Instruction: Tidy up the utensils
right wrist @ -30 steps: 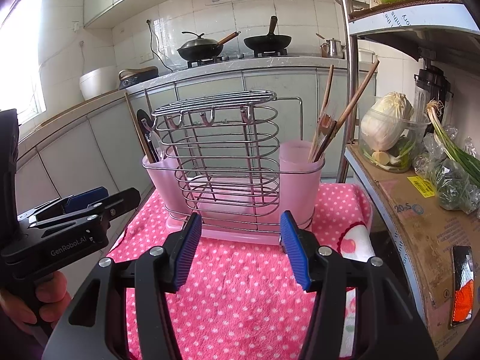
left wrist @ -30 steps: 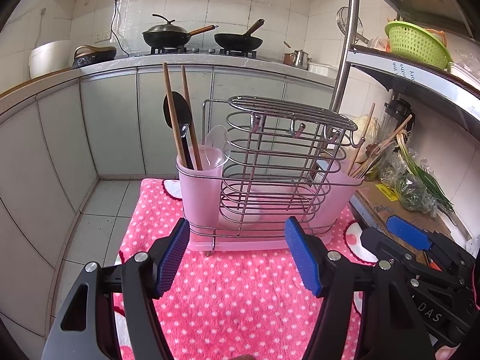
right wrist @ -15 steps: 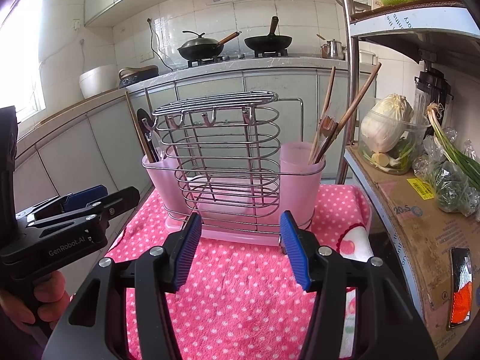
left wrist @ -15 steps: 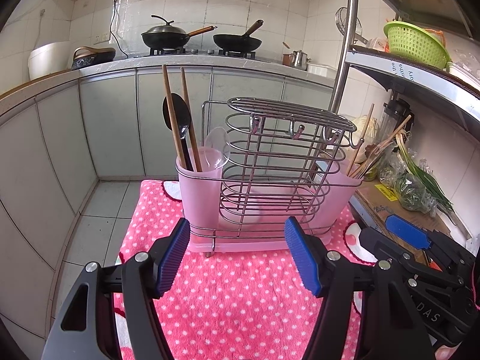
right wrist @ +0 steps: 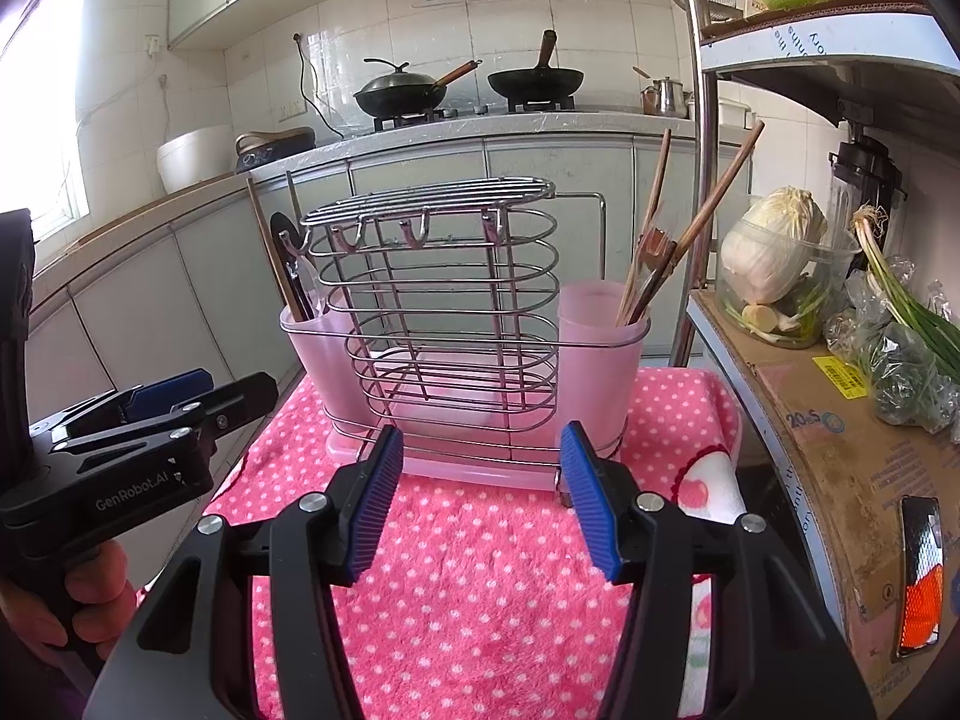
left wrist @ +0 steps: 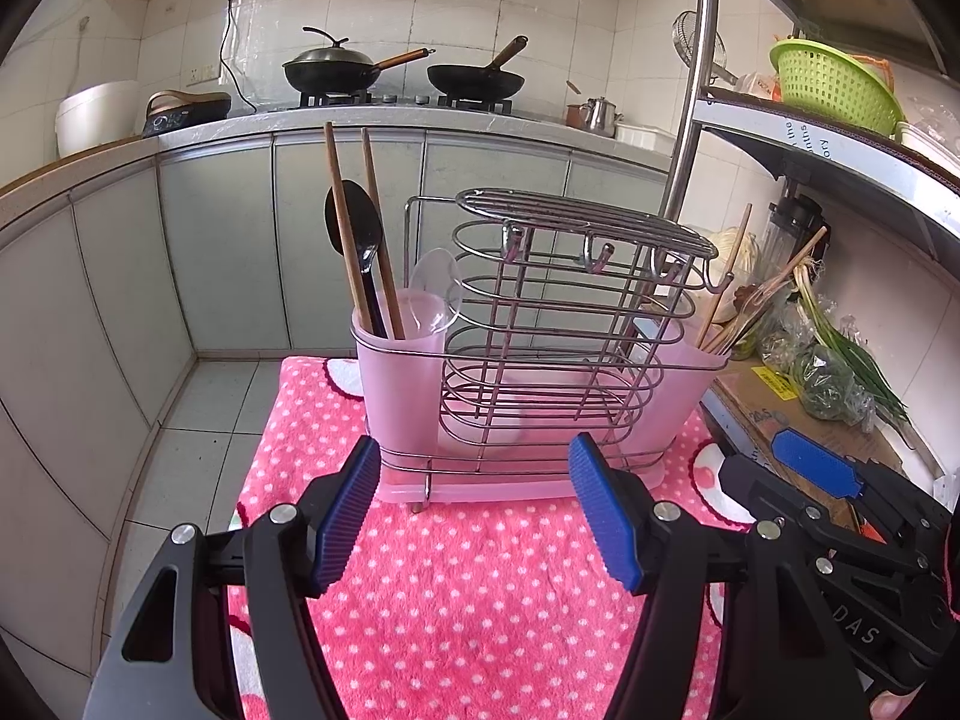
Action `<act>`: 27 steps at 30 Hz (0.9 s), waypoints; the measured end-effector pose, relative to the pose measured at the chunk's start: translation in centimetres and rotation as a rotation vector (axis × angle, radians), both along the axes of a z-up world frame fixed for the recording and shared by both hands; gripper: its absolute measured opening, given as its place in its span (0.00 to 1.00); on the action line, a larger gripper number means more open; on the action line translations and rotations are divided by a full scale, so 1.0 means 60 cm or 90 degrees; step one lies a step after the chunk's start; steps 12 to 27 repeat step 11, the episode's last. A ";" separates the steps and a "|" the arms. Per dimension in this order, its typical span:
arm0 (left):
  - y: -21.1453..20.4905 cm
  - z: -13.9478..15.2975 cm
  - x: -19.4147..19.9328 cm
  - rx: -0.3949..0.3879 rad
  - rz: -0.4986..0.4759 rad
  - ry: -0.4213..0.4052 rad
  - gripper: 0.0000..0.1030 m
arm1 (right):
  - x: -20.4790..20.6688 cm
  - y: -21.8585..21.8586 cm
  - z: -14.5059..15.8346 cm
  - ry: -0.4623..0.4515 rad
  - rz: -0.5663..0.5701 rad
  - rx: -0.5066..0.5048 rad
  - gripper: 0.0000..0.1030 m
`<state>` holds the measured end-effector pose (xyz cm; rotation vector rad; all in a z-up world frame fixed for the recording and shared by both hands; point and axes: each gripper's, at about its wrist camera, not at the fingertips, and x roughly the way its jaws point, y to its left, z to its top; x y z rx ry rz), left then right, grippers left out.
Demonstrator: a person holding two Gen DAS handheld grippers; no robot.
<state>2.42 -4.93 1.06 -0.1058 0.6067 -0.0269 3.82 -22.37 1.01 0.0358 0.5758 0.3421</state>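
Left wrist view: we see the utensil rack (left wrist: 540, 372) on the pink towel (left wrist: 480, 588).
Left gripper (left wrist: 474, 504): spread, empty, before the rack.
Right gripper (right wrist: 477, 492): spread, empty, before the rack.
Chopsticks (left wrist: 348, 228): in the rack's left cup.

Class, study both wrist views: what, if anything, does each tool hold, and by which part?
Nothing is held. The left tool and the right tool are both open and empty, short of the utensil rack on the pink towel.
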 end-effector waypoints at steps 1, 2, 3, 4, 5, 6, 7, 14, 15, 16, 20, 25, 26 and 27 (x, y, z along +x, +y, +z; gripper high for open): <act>-0.001 -0.001 0.000 0.001 -0.001 0.000 0.63 | 0.000 0.001 -0.001 0.001 0.000 0.000 0.54; -0.001 -0.002 0.001 0.003 -0.001 0.001 0.63 | 0.002 0.000 -0.002 0.001 -0.001 0.000 0.54; -0.001 -0.004 0.003 0.002 -0.001 0.004 0.63 | 0.003 0.000 -0.004 0.003 -0.001 0.000 0.54; 0.000 -0.006 0.005 0.001 0.000 0.007 0.63 | 0.005 -0.001 -0.006 0.005 -0.001 0.000 0.54; 0.000 -0.008 0.007 -0.001 0.000 0.011 0.63 | 0.006 0.000 -0.007 0.006 -0.001 0.000 0.54; 0.000 -0.011 0.009 -0.002 -0.001 0.013 0.63 | 0.006 0.000 -0.009 0.007 -0.002 0.000 0.54; 0.002 -0.013 0.010 -0.002 -0.001 0.016 0.63 | 0.008 -0.001 -0.011 0.009 -0.002 0.000 0.54; 0.004 -0.020 0.017 -0.003 0.001 0.023 0.63 | 0.013 0.000 -0.019 0.016 -0.003 0.000 0.54; 0.004 -0.020 0.017 -0.003 0.001 0.023 0.63 | 0.013 0.000 -0.019 0.016 -0.003 0.000 0.54; 0.004 -0.020 0.017 -0.003 0.001 0.023 0.63 | 0.013 0.000 -0.019 0.016 -0.003 0.000 0.54; 0.004 -0.020 0.017 -0.003 0.001 0.023 0.63 | 0.013 0.000 -0.019 0.016 -0.003 0.000 0.54; 0.004 -0.020 0.017 -0.003 0.001 0.023 0.63 | 0.013 0.000 -0.019 0.016 -0.003 0.000 0.54; 0.004 -0.020 0.017 -0.003 0.001 0.023 0.63 | 0.013 0.000 -0.019 0.016 -0.003 0.000 0.54; 0.004 -0.020 0.017 -0.003 0.001 0.023 0.63 | 0.013 0.000 -0.019 0.016 -0.003 0.000 0.54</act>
